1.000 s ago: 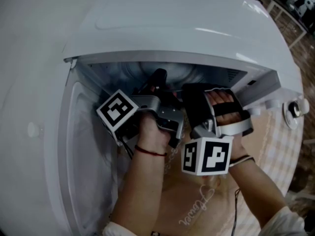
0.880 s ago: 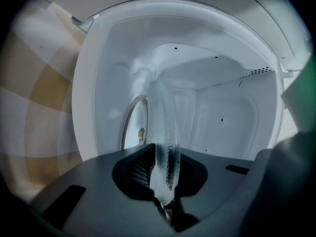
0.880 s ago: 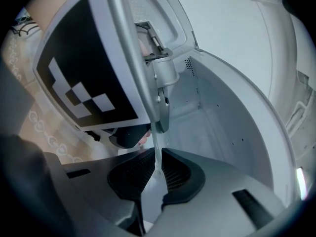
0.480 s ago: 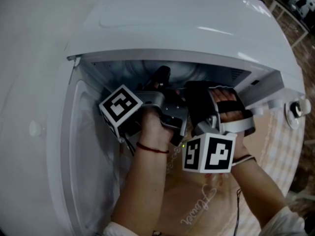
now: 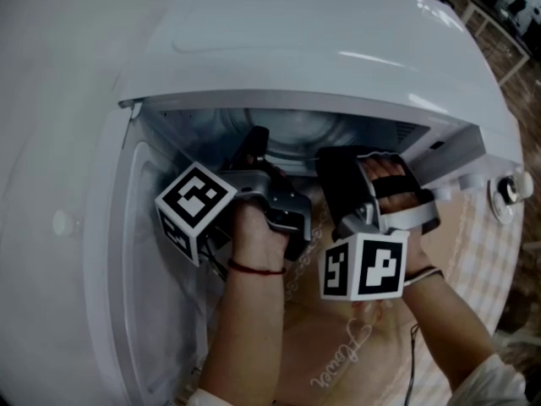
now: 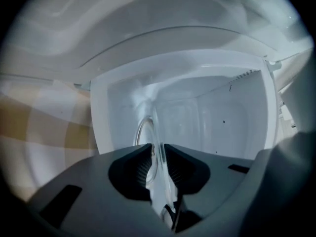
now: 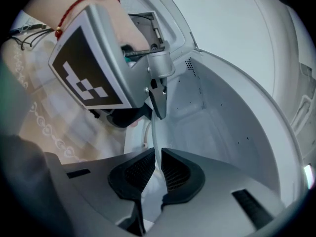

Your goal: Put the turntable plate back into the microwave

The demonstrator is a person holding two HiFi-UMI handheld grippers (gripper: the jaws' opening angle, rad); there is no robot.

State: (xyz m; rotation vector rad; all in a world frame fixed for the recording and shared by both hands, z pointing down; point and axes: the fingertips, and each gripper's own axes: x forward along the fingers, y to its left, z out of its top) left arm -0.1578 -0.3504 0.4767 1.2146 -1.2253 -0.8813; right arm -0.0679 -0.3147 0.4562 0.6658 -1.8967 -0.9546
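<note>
Because the turntable plate is smooth clear glass held only at its rim, the main risk I see is a slip. The left gripper pinches one edge between its ribbed pads. The right gripper pinches the opposite edge, and neither has any more of the plate than that rim. If the two hands drift apart, twist against each other or tilt unevenly, the glass could slide out of one pinch. It could then drop onto the floor of the microwave and chip or crack.

A second risk is striking the frame. The plate sits in the microwave's mouth, partly inside, with both grippers crowded into the opening under the top edge. A careless push could knock the rim against a side wall or the top lip. A third risk is a poor seat. No view shows a hub or roller ring on the microwave's floor, so the plate might be let go off centre and rock there.

The microwave's cavity is the only container in view. Its door stands swung wide at the microwave's left side. Apart from the plate and the gripper tips reaching in, the pale walls show nothing else inside.
</note>
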